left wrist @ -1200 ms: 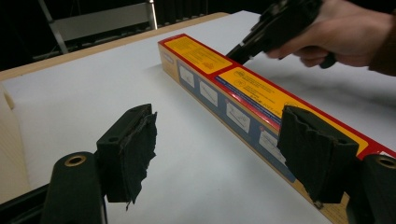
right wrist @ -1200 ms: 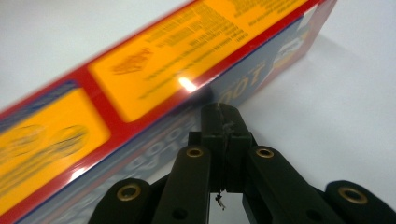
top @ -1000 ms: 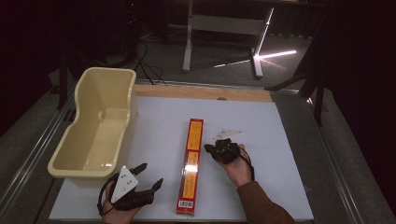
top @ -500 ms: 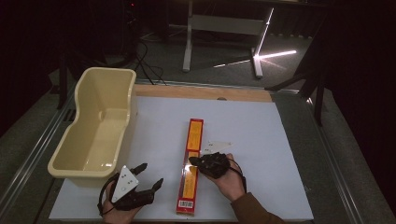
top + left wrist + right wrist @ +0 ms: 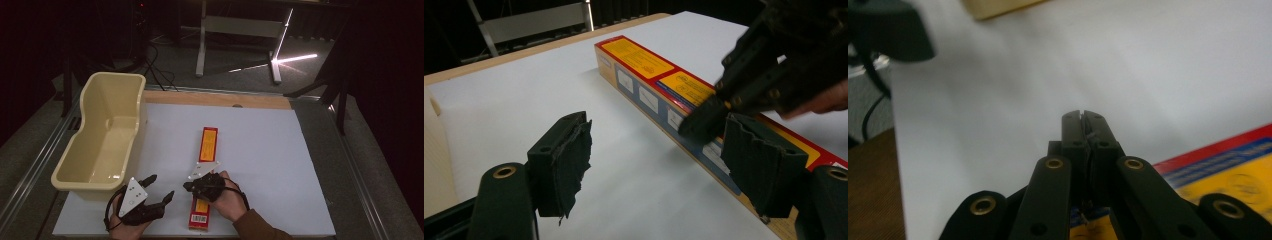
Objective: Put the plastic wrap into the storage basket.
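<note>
We are noting the long red-and-yellow cardboard box [image 5: 205,178] lying flat on the white tabletop sheet [image 5: 260,145], running 12-to-6 at centre. The right gripper [image 5: 188,186] is sitting over the box's near half, jaws together w/ nothing between them, tip poking past the box's 9 o'clock edge. The left gripper [image 5: 161,189] is resting at approx. 9 o'clock of the box, jaws apart, empty, pads facing the box side. The cream plastic tub [image 5: 80,172] is standing at 10 o'clock. Risk, in our judgement: the closed right tip is pushing rather than gripping, so the box could skid or pivot away; the left pads may meet the right tip, not the box.
</note>
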Action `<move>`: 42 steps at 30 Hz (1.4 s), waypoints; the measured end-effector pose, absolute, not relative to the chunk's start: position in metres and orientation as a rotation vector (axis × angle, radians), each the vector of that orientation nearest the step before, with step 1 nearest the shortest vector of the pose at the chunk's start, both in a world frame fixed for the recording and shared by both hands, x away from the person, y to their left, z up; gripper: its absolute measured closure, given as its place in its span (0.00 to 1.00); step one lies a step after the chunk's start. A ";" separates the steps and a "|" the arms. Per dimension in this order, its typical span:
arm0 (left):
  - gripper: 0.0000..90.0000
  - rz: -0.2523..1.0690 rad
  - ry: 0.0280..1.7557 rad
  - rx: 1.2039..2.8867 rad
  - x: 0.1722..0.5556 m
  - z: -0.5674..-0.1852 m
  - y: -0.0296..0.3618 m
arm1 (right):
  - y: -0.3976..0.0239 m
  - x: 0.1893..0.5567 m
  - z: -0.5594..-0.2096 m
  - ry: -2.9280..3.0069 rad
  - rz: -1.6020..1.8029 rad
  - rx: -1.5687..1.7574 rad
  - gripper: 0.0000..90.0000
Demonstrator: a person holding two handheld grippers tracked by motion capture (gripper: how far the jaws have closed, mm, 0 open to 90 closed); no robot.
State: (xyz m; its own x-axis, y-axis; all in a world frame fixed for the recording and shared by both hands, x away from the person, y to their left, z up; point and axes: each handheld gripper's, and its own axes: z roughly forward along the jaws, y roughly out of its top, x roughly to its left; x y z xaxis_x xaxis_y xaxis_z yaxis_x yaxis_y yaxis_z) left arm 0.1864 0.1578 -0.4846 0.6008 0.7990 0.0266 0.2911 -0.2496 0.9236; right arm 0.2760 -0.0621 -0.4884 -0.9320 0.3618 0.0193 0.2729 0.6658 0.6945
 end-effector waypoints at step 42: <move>0.30 0.616 0.886 1.824 0.188 -0.486 0.156 | -0.144 0.324 -0.478 2.364 0.978 1.237 0.12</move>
